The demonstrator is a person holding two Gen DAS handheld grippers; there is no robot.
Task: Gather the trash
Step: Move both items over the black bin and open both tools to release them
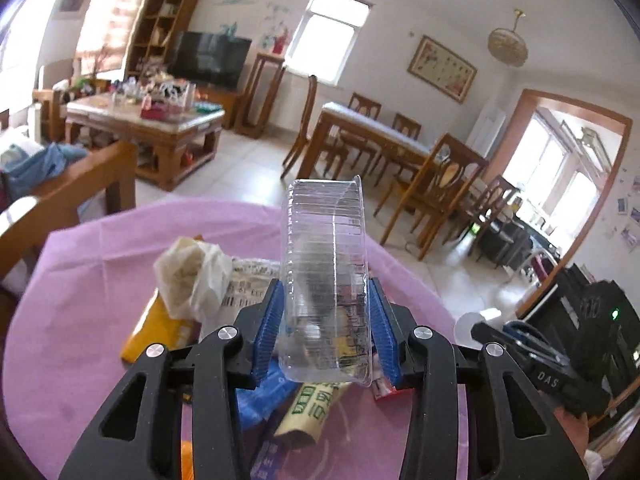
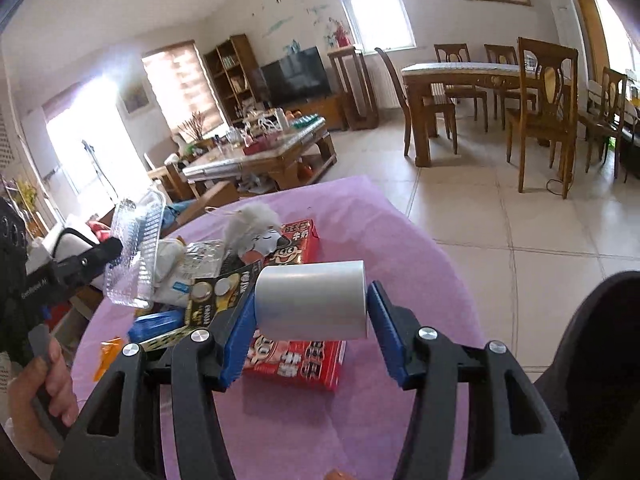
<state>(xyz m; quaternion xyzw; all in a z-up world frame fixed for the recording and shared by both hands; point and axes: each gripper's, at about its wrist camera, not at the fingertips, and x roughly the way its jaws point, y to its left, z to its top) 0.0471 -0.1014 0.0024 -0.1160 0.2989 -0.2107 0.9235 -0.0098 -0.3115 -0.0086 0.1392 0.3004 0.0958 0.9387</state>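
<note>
Left gripper: my left gripper [image 1: 326, 332] has its blue pads [image 1: 269, 330] clamped on both sides of a clear plastic container [image 1: 326, 280], which stands up out of the grip, raised above the table.
Same container, other camera: from the right wrist I see the clear plastic container [image 2: 136, 252] off to the left, tilted, with the left gripper's black fingers on it and a hand [image 2: 40, 396] on the handle below.
Right gripper: my right gripper [image 2: 312, 320] pinches a silver-white cylinder [image 2: 314, 300] end to end, lying crosswise between the blue pads, held above the pile.
Table: a pink tablecloth [image 2: 400, 248] covers it.
Trash pile: I see a red carton [image 2: 298, 358] directly under the cylinder, a black-and-gold wrapper [image 2: 220, 300] just left of it, a blue packet [image 2: 156, 324] beyond that, and crumpled tissue [image 2: 252, 220] at the back.
Left-wrist view of pile: crumpled white paper [image 1: 192, 272] sits on a yellow packet [image 1: 156, 332], with a printed label wrapper touching it on the right.
Room: wooden dining table [image 2: 452, 76] with chairs stands well apart, across the tiled floor.
</note>
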